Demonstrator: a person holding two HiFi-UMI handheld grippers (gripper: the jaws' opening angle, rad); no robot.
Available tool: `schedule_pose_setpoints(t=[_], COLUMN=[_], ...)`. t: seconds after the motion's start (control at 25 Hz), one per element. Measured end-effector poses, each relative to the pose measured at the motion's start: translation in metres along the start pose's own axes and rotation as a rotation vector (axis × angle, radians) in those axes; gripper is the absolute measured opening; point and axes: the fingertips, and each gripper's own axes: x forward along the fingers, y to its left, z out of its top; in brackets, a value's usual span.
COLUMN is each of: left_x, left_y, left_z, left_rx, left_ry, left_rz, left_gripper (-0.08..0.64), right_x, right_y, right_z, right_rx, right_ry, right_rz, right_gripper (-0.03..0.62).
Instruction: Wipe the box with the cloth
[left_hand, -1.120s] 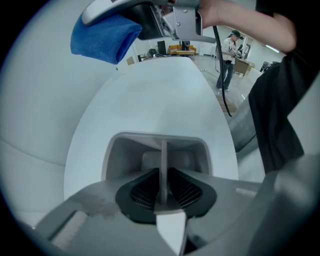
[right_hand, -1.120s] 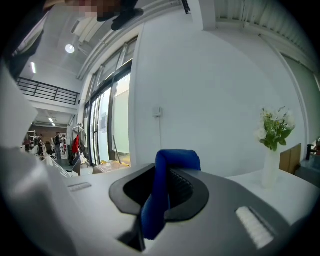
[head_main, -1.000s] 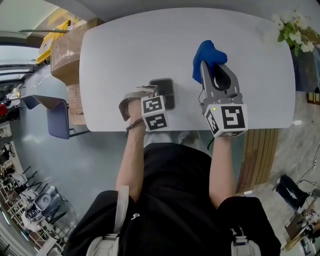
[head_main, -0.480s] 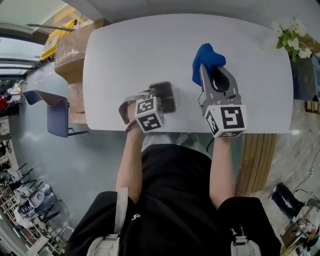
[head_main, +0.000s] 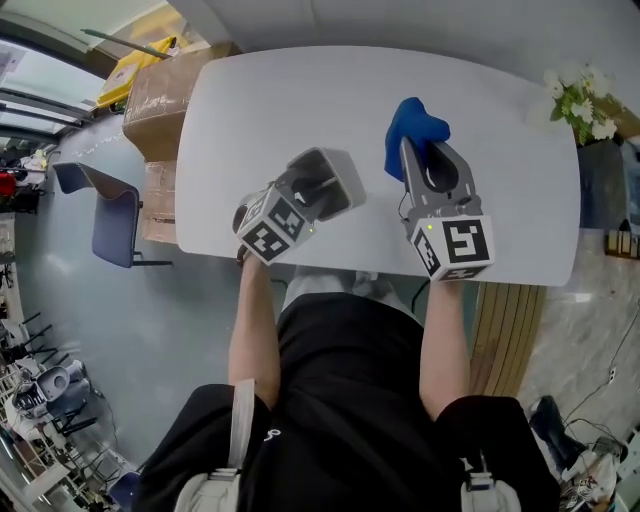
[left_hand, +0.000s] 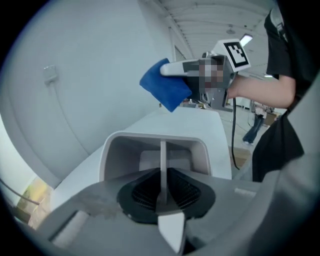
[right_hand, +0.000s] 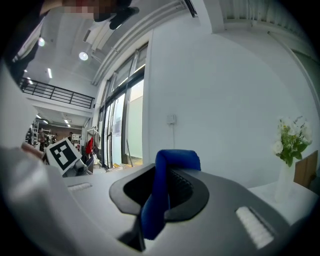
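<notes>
Box (head_main: 350, 178) wall pinched by left tongs (left_hand: 161, 172), cloth (head_main: 410, 118) pinched by right tongs (head_main: 423, 147).

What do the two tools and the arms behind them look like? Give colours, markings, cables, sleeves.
The left tool and the right tool have grey moulded bodies with black ribbed pads. Each carries a white cube printed with black square markers. A dark cable hangs from the right tool. The person wears a black short-sleeved top; the forearms are uncovered.
</notes>
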Motion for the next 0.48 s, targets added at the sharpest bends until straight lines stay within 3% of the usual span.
schedule_pose_setpoints(t=[0.24,0.48], left_x=[-0.03,-0.051], left_y=[0.013,0.016], left_z=[0.03,0.048], left_rx=[-0.045,-0.08], left_ry=[-0.14,-0.255], left_rz=[0.061,0.081], left_gripper=[0.051,0.052], right_x=[-0.001,-0.007], right_y=[0.013,0.04], right_z=[0.016,0.022], right_rx=[-0.037,-0.112], right_ry=[-0.021,-0.013], right_rz=[0.076,0.254], right_gripper=[0.055,0.055])
